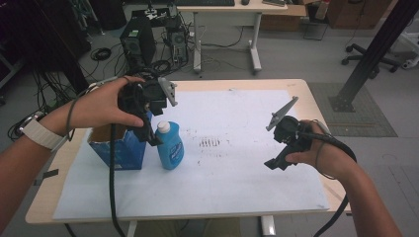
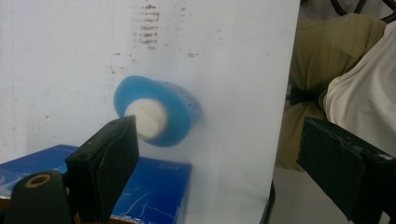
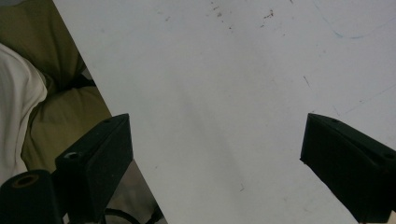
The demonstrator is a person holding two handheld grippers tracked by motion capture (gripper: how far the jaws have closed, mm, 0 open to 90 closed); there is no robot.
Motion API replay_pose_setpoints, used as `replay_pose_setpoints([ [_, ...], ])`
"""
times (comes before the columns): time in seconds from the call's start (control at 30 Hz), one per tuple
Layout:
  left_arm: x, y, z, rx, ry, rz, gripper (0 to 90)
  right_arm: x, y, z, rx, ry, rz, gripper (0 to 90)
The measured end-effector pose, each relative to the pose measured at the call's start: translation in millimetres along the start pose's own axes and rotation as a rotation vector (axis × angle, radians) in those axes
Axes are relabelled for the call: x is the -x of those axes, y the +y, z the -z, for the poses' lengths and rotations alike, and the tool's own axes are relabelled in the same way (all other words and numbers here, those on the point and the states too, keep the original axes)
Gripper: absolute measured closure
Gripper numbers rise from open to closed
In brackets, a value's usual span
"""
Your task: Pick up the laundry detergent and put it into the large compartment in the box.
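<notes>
A blue bottle with a white cap (image 1: 169,146) stands upright on the white sheet, just right of an open blue cardboard box (image 1: 122,148). My left gripper (image 1: 150,136) hovers above the box and bottle, pointing down. In the left gripper view the bottle (image 2: 156,112) appears from above beyond the left jaw, with the box (image 2: 156,186) below it. The left gripper (image 2: 217,140) is open and holds nothing. My right gripper (image 1: 276,162) is held over the right part of the sheet. In its own view the right gripper (image 3: 217,133) is open over bare paper.
A white paper sheet (image 1: 237,168) with dark smudges (image 1: 209,142) covers most of the wooden table (image 1: 316,103). The person's lap (image 2: 336,70) lies past the near table edge. Behind the table are computer towers (image 1: 138,44), cables, a desk and a black post (image 1: 375,49).
</notes>
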State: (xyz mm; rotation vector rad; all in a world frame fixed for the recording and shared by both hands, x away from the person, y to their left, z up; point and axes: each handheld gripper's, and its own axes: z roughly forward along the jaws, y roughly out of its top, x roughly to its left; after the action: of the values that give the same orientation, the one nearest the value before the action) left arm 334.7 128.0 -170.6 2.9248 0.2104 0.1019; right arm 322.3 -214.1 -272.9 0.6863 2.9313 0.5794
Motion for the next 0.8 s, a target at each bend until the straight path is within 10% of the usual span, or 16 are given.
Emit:
replay_pose_setpoints([
  [0.8,-2.8,5.7,11.5,-0.017,0.039,0.069,10.8,0.2,0.5,0.8,-0.002,0.000,0.004,9.2],
])
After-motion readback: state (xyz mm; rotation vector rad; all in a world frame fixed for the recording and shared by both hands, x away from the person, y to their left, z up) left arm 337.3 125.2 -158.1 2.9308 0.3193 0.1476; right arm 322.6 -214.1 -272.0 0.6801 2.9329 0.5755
